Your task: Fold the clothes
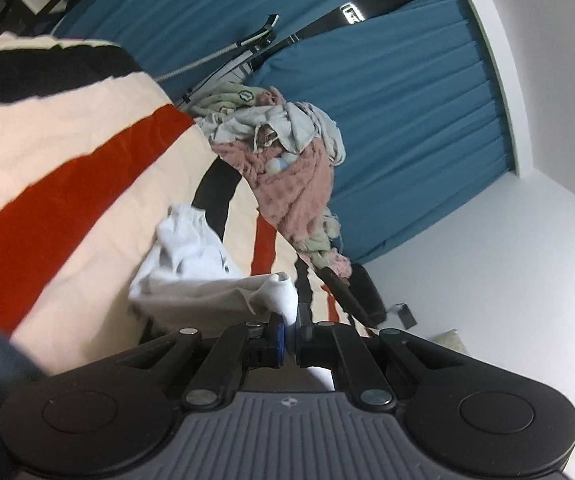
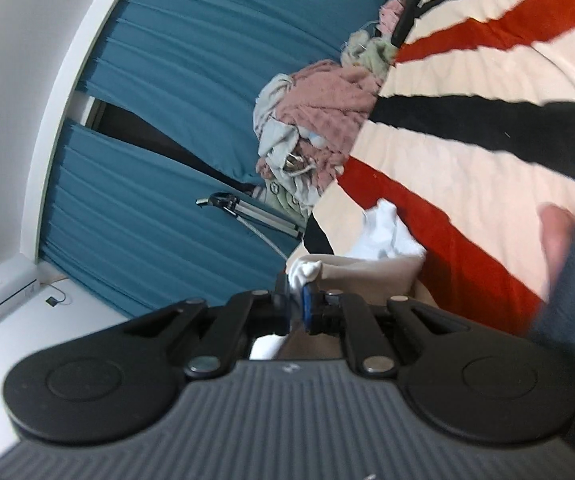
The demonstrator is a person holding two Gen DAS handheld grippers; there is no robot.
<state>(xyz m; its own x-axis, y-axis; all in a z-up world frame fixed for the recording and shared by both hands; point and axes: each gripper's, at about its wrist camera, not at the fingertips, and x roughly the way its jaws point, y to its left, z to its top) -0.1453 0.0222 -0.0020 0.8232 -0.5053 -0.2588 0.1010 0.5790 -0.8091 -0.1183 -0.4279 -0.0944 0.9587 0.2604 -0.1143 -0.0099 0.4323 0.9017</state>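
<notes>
A white and beige garment [image 1: 199, 268] hangs lifted over the striped bedspread [image 1: 67, 152]. My left gripper [image 1: 290, 332] is shut on one white corner of it, the cloth pinched between the blue pads. In the right wrist view my right gripper [image 2: 296, 308] is shut on another white corner of the same garment [image 2: 379, 248], which stretches away toward the striped bedspread [image 2: 467, 152]. Both views are strongly rolled, so the bed looks tilted.
A heap of pink, grey and green clothes [image 1: 287, 152] lies at the bed's far edge, also seen as the clothes heap [image 2: 319, 120]. Teal curtains [image 1: 407, 120] and a white wall stand behind. A metal stand [image 2: 255, 212] leans by the curtains. A person's hand [image 2: 559, 236] shows at right.
</notes>
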